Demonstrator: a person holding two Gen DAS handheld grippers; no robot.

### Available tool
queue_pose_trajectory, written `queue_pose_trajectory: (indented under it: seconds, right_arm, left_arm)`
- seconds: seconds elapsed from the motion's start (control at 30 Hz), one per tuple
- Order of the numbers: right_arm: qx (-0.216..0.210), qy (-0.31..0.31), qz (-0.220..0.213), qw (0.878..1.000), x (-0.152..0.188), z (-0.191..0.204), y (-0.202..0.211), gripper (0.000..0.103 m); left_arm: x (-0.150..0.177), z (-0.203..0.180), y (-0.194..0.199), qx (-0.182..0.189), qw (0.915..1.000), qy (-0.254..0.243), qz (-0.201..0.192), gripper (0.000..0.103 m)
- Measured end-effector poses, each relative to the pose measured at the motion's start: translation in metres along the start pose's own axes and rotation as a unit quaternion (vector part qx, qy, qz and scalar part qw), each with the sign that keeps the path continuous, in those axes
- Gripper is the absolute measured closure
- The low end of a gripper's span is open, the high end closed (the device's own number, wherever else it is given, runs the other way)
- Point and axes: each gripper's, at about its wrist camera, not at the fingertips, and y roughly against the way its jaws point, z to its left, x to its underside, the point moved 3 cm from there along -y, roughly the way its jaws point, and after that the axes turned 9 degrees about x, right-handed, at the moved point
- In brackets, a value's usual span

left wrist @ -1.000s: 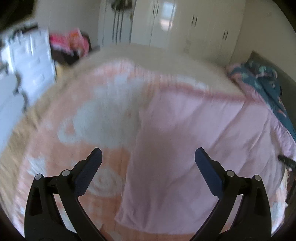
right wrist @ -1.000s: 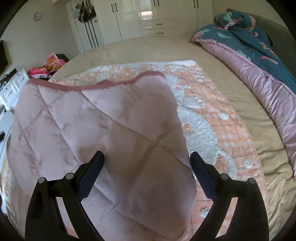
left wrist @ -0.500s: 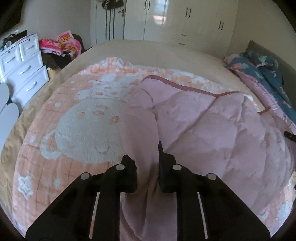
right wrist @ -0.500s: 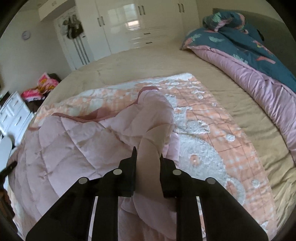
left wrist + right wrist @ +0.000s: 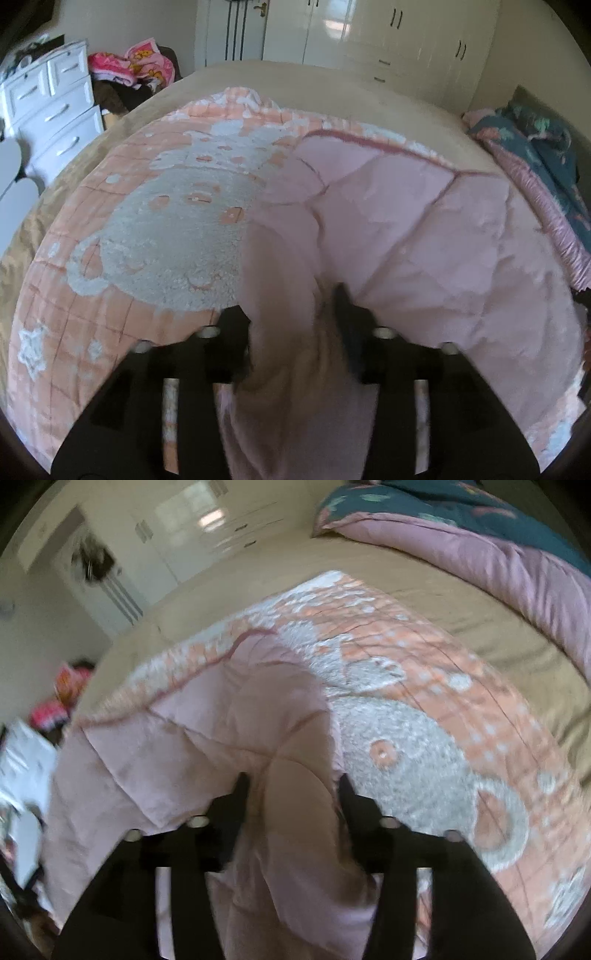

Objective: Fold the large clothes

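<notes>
The pale pink quilted blanket [image 5: 424, 229] lies folded over on the beige bed [image 5: 332, 85], a bunched ridge of it running toward twelve o'clock between both claws; left gripper [image 5: 291, 314] and right gripper [image 5: 293, 794] are opening, fabric between their fingers

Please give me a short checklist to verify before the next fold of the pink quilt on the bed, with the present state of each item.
1. Quilt lies on the bed: ok.
2. Left hand-held gripper opening, fabric between its fingers: ok.
3. Right hand-held gripper opening, fabric between its fingers: ok.
4. Fabric fully free of both: cannot tell.
5. Folded pink layer flat: not ok, it is bunched and wrinkled.
6. Dark edge trim straight: not ok, wavy.
</notes>
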Motion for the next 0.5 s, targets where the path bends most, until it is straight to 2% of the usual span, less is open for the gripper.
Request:
queue_pose_trajectory:
  seconds: [0.03, 0.07, 0.13, 0.2, 0.3, 0.5]
  right_arm:
    - [-0.005, -0.007, -0.006, 1.0, 0.002, -0.002, 0.008, 0.034]
    - [-0.014, -0.013, -0.015, 1.0, 0.004, -0.006, 0.018, 0.031]
    - [-0.038, -0.022, -0.029, 0.999, 0.011, -0.012, 0.039, 0.017]
    - [-0.059, -0.027, -0.034, 0.997, 0.016, -0.014, 0.054, 0.011]
    - [-0.083, -0.021, -0.036, 0.996, 0.026, -0.016, 0.077, 0.008]
    - [-0.089, -0.032, -0.039, 0.995, 0.047, -0.028, 0.105, 0.005]
  left_arm:
    - [0.0, -0.002, 0.005, -0.001, 1.0, -0.002, -0.003, 0.048]
    - [0.002, -0.004, 0.012, -0.004, 1.0, -0.006, -0.006, 0.045]
    - [0.002, -0.007, 0.022, -0.003, 0.9999, -0.006, -0.011, 0.035]
    - [0.003, -0.01, 0.033, 0.002, 0.9998, -0.006, -0.018, 0.03]
    - [0.004, -0.016, 0.048, 0.013, 0.9997, -0.004, -0.022, 0.019]
    - [0.016, -0.019, 0.067, 0.024, 0.9994, 0.013, -0.023, 0.012]
